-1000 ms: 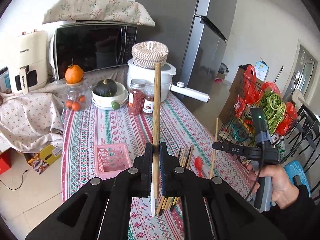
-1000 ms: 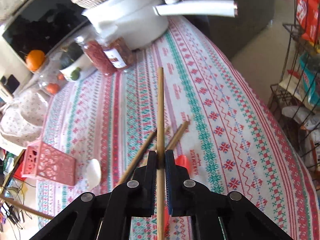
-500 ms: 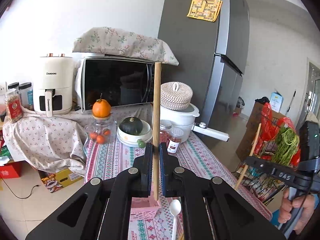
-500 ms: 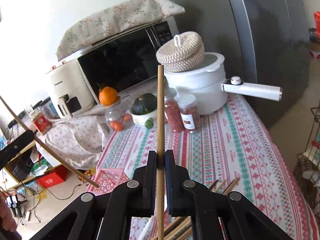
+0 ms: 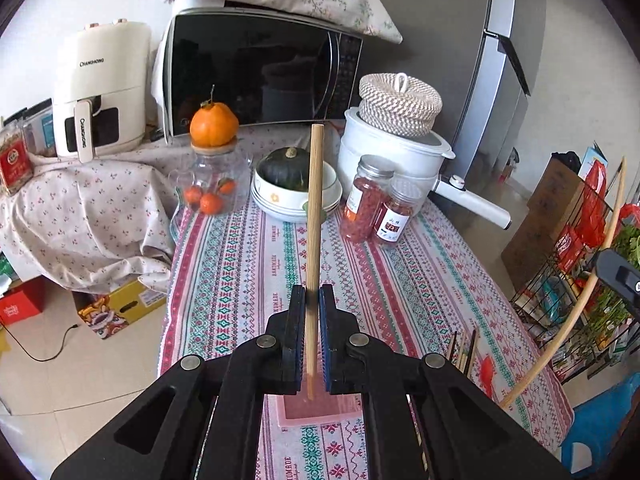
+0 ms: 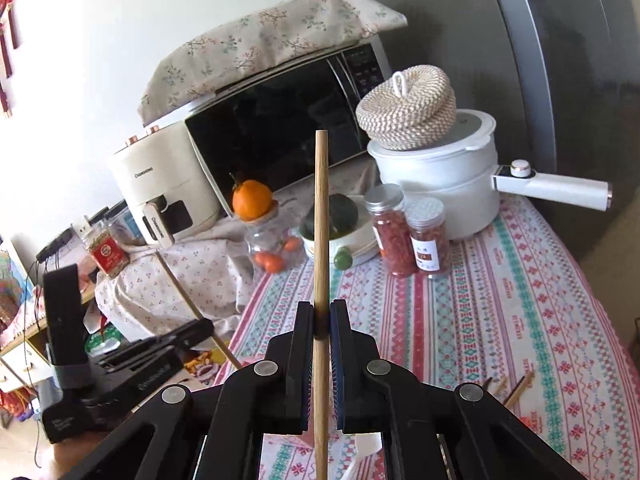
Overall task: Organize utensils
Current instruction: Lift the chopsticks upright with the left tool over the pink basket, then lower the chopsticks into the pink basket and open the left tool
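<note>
With each black gripper clamped tight on one pale wooden chopstick point(image 5: 314, 216) held upright, the left gripper point(image 5: 311, 304) hangs over the near pink plastic basket point(image 5: 316, 410), seemingly to drop it in, the right gripper point(image 6: 321, 316) waiting.

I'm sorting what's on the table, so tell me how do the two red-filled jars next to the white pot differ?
The taller jar has a plain silvery metal lid, while the shorter jar has a clear, textured plastic lid. The taller jar stands higher and looks narrower; the shorter jar is squatter. The shorter jar's white and red label faces the left wrist camera; the taller jar's label shows only at its edge. Both are clear, upright, touching side by side, and filled with red dried pieces.
</note>
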A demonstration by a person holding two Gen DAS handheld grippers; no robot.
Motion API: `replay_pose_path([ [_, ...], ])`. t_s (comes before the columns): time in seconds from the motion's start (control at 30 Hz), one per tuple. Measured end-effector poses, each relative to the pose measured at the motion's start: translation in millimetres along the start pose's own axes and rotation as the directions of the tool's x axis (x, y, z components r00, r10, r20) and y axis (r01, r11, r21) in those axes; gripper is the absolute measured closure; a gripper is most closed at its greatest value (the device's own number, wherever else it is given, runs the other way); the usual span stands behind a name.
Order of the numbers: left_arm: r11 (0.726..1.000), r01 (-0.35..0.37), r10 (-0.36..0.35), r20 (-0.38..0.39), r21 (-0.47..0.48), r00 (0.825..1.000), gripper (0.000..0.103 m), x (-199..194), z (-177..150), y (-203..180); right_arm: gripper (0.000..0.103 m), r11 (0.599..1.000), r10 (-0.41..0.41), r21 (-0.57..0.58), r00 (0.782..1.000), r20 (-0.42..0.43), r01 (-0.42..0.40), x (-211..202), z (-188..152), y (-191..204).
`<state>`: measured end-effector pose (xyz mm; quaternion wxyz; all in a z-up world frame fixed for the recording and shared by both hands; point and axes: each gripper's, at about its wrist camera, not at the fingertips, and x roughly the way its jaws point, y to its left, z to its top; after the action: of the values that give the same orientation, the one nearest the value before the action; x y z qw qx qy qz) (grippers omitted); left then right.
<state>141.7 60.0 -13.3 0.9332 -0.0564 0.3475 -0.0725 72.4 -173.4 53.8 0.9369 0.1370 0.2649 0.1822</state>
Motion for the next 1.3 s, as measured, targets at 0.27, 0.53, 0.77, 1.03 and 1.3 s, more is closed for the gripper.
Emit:
replay_pose_path([
  [0.27,0.998,-0.023,0.022,-0.029,-0.050,0.999,0.078,6.1,-1.8,9.0,0.097,0.999,0.044,0.024,0.998,0.050,-0.045,15.7,7.5,15.0],
  [0.53,0.998,-0.036,0.033,-0.049,-0.056,0.998,0.033,-24.5,-16.4,24.3,0.097,0.995,0.076,0.062,0.990,0.119,-0.084,34.1,12.8,24.3],
  [0.77,0.996,-0.053,0.044,-0.120,-0.073,0.992,0.027,-34.9,-37.0,43.7,0.096,0.998,0.046,0.037,0.990,0.136,-0.052,60.0,5.3,43.1],
  [1.03,0.996,-0.078,0.071,-0.154,-0.039,0.986,0.026,-35.7,-50.1,54.6,0.096,1.000,-0.003,-0.009,0.999,0.047,0.003,104.5,-11.8,55.2],
  [1.3,0.998,-0.060,0.055,-0.163,-0.027,0.985,0.026,-35.2,-50.7,51.6,0.093,0.999,-0.038,0.022,0.998,-0.043,0.039,131.8,-25.7,48.5],
])
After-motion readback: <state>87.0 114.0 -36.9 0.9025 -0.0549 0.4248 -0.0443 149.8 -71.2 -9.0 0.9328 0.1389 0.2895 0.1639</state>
